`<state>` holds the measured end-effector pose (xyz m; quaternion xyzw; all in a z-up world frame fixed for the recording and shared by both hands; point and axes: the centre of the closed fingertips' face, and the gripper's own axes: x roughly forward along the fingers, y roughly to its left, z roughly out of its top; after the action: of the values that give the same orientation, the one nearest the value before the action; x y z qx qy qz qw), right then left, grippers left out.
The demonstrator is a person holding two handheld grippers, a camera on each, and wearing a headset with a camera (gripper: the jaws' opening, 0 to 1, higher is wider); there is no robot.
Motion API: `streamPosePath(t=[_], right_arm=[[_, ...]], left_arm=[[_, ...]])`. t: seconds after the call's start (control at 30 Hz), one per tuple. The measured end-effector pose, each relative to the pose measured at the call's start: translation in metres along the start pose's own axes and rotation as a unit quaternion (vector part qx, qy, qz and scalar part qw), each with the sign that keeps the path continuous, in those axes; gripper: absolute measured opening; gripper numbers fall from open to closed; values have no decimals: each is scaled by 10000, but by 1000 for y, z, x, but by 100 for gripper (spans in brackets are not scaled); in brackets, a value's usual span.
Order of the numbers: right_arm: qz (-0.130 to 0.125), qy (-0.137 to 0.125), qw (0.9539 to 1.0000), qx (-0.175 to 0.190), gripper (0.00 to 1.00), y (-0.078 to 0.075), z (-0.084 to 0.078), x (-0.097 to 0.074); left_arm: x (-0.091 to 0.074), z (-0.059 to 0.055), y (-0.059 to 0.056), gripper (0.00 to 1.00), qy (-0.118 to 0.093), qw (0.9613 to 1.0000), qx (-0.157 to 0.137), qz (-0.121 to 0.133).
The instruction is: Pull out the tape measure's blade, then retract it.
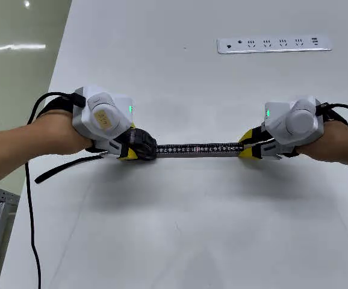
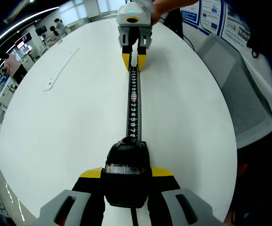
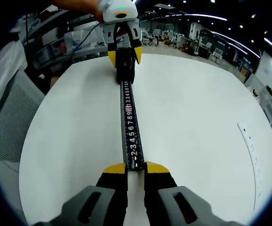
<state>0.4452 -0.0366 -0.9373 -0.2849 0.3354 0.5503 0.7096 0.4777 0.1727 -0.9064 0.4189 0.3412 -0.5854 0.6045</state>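
Left gripper [image 2: 126,190]: its yellow-tipped jaws are clamped on the two flanks of the black, rubber-clad tape-measure case [image 2: 126,172], which sits between them with its mouth facing away from the hand. Holding the body by its sides anchors it against the pull and leaves the mouth clear, so the strip can run out straight.

Right gripper [image 3: 135,172]: its jaws are closed on the free end of the blade [image 3: 130,132], a narrow dark metal strip with white numerals. The lowest figures lie just beyond the yellow tips, so the grip is at the very tip, where the pull acts along the strip and not across it.

Between the two tools the blade spans a short, level line. In the head view it hangs just clear of the white tabletop [image 1: 192,235] and throws a thin shadow beneath. The two grippers face each other along one axis, an arrangement that probably keeps the strip from twisting or kinking.

Stage, as a judgement: the strip is drawn out only a short way, so the extension is either under way or at its chosen limit, and retraction is not yet done.

Periphery: a white multi-socket power strip [image 1: 273,44] lies well apart at the far side of the table, and a black cable [image 1: 29,198] trails from the left hand over the near edge.
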Motion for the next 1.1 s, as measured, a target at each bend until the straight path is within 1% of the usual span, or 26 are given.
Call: streamPosePath(t=[0.6, 0.8, 1.1], right_arm=[[-28, 33, 10000, 43, 11, -4, -8, -4], [-50, 65, 9999, 85, 11, -5, -14, -8], [-81, 56, 9999, 120, 11, -4, -18, -15]], left_arm=[[0, -1, 0, 32, 23, 10000, 18, -17], [0, -1, -1, 32, 21, 10000, 20, -7], [0, 0, -1, 32, 31, 10000, 28, 1]])
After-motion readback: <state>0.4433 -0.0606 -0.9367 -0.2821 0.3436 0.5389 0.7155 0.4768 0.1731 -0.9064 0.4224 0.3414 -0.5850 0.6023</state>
